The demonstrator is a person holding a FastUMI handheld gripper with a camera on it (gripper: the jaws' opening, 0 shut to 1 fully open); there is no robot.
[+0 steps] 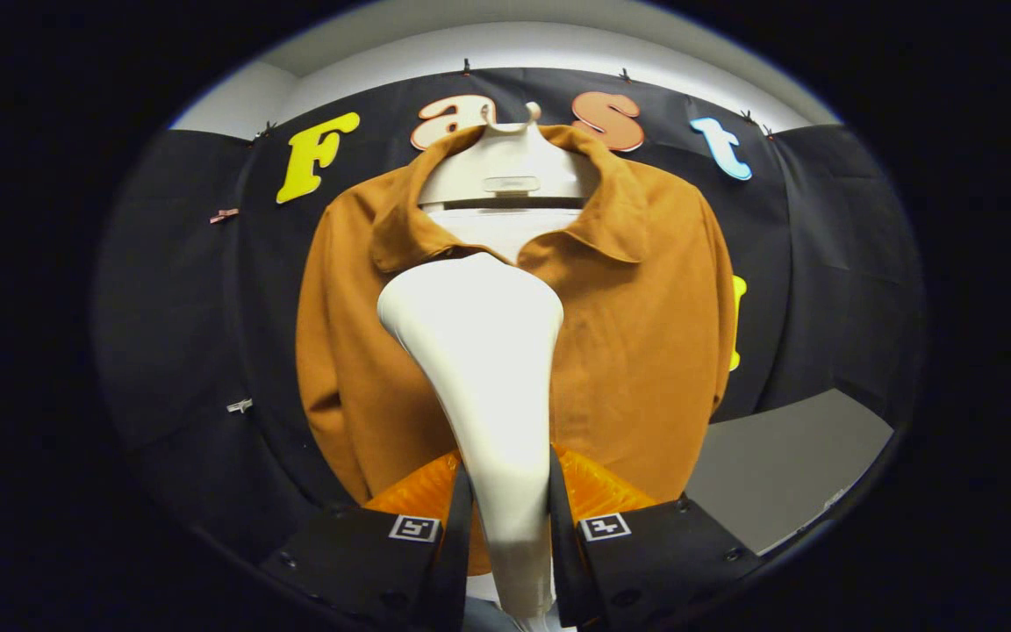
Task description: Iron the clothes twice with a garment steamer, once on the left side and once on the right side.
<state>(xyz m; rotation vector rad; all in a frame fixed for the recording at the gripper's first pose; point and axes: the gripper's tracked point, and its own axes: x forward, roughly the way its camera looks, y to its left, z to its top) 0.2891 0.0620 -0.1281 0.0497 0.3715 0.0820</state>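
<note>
Gripper view: garment steamer [483, 369] stands upright between the two fingers, its narrow white handle pinched on both sides. Gripper [505, 518] closed down to the handle's width, both fingers pressing on it. Steamer's broad rounded head rises beyond the fingertips and sits at the chest of the shirt [628, 333], just below the collar opening; whether it touches the cloth cannot be told. Shirt is rust-orange, collared, hanging front-on from a pale hanger [505, 162] against the booth wall. Hanger hook above the collar. Grey table surface [777, 465] lies below and right of the shirt's hem.
</note>
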